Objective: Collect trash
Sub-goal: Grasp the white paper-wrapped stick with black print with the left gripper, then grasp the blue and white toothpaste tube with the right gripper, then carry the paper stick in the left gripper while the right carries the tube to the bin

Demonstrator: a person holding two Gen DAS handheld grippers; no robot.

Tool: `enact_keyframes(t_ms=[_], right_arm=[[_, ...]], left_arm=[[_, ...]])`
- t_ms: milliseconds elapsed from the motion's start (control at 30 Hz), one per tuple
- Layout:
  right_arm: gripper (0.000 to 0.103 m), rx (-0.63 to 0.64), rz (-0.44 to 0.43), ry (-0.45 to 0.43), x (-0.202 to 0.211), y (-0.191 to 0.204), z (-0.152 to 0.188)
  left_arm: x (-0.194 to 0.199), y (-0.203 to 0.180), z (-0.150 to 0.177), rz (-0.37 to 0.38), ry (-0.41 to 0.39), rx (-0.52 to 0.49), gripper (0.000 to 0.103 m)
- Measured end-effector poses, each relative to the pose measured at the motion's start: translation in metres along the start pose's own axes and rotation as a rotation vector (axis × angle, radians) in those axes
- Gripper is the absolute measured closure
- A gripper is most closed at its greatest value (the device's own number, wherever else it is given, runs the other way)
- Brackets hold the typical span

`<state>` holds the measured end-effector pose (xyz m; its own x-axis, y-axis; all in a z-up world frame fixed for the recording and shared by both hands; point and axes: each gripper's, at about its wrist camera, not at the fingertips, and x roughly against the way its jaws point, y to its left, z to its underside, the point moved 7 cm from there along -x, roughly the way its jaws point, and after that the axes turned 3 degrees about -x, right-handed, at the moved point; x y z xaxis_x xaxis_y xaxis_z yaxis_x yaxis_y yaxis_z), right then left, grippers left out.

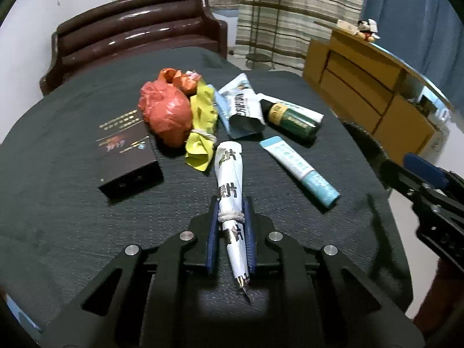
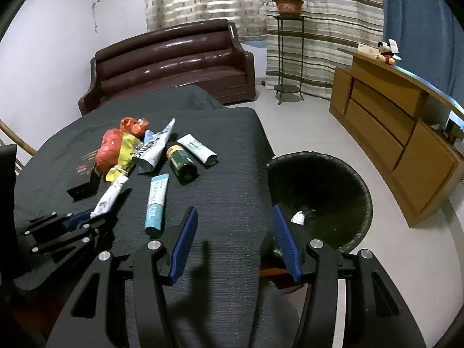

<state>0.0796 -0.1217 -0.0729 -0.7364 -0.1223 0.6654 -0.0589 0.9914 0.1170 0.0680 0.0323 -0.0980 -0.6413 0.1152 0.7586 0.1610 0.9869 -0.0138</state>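
Now the left claw [image 1: 231, 220] is clamped on the paper-wrapped roll [image 1: 229, 179]; lift it straight off the desk [image 1: 72, 203], toward the bin [image 2: 322, 191] before the half-open, empty right claw [image 2: 235, 232].

White paper roll [image 1: 230, 191] tied with string, lying on dark table [image 1: 72, 203]

Both wrist views look down, close, sharing the table [image 1: 72, 203].
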Motion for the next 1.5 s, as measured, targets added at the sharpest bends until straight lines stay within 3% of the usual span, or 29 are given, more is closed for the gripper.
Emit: enact_keyframes(t_ms=[300, 667, 900, 1133, 1500], right_arm=[[0.05, 0.022, -0.042, 0.002, -0.005, 0.023, -0.003], [0.05, 0.066, -0.094, 0.03, -0.023, 0.06, -0.003], [0.061, 0.09, -0.102, 0.076, -0.037, 0.074, 0.001], [0.083, 0.139, -0.097, 0.124, -0.041, 0.083, 0.008], [0.088, 0.169, -0.12, 0.073, -0.024, 0.091, 0.004]], left_arm=[[0.028, 0.007, -0.008, -0.016, -0.087, -0.015, 0.088], [0.028, 0.065, -0.005, -0.124, -0.084, 0.074, 0.088], [0.028, 0.095, 0.001, -0.172, -0.079, 0.105, 0.088], [0.026, 0.103, 0.002, -0.166, -0.076, 0.122, 0.088], [0.035, 0.098, 0.0, -0.152, -0.105, 0.125, 0.088]])
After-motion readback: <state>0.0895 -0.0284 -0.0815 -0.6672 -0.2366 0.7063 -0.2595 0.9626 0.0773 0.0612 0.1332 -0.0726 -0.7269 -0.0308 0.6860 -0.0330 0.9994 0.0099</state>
